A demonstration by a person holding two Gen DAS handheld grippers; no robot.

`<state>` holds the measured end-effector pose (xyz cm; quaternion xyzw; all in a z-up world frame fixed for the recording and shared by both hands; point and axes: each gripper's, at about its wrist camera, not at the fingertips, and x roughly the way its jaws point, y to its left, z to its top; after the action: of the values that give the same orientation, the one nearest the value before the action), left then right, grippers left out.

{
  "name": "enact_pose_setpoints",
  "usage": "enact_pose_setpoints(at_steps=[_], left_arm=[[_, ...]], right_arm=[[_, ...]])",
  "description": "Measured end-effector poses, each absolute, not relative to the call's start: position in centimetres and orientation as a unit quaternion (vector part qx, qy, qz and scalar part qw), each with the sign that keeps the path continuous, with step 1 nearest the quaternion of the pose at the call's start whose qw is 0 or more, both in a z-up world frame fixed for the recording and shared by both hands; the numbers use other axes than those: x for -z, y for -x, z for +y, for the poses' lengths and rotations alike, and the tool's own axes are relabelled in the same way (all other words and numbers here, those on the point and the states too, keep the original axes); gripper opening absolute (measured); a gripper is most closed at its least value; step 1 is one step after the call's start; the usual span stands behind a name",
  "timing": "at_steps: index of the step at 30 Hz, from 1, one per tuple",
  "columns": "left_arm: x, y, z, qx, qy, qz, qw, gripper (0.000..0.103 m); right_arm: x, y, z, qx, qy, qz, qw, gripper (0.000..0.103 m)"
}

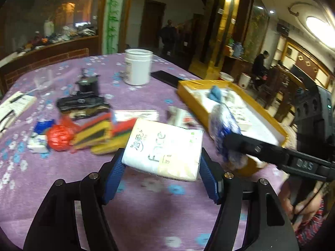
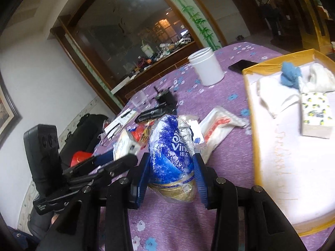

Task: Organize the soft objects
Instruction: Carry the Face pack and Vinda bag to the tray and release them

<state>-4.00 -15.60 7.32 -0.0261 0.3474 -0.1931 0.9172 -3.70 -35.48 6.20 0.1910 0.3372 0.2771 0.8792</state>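
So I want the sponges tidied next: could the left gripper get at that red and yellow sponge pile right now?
Probably not yet. The left gripper is shut on the white tissue pack, so its jaws are full. The sponge pile lies open on the tablecloth, nothing covering it.

I see a purple tablecloth (image 1: 146, 209) with blue-white flowers, a yellow-rimmed white tray (image 2: 249, 87), and a blue-white tissue roll (image 2: 171, 152).

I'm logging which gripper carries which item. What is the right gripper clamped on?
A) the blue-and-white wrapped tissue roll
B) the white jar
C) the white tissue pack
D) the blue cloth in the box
A: in the right wrist view the right gripper pinches the blue-and-white wrapped tissue roll between its blue pads.
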Motion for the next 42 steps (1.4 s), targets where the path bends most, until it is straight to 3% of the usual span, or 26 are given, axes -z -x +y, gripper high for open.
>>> enact_pose_setpoints(at_steps=[18, 28, 42], left_arm=[[-8.5, 1.4, -30.4, 0.277, -0.071, 0.368, 0.885, 0.067], [-5.8, -3.4, -34.6, 0.276, -0.073, 0.426, 0.858, 0.067], [-4.5, -3.8, -35.4, 0.292, -0.084, 0.434, 0.848, 0.067]], right_arm=[[-7.2, 4.7, -48.1, -0.153, -0.256, 0.289, 0.910, 0.042], [-6.4, 2.2, -52.9, -0.061, -0.233, 0.337, 0.910, 0.042], [-5.3, -2.2, -53.4, -0.003, -0.187, 0.402, 0.897, 0.042]])
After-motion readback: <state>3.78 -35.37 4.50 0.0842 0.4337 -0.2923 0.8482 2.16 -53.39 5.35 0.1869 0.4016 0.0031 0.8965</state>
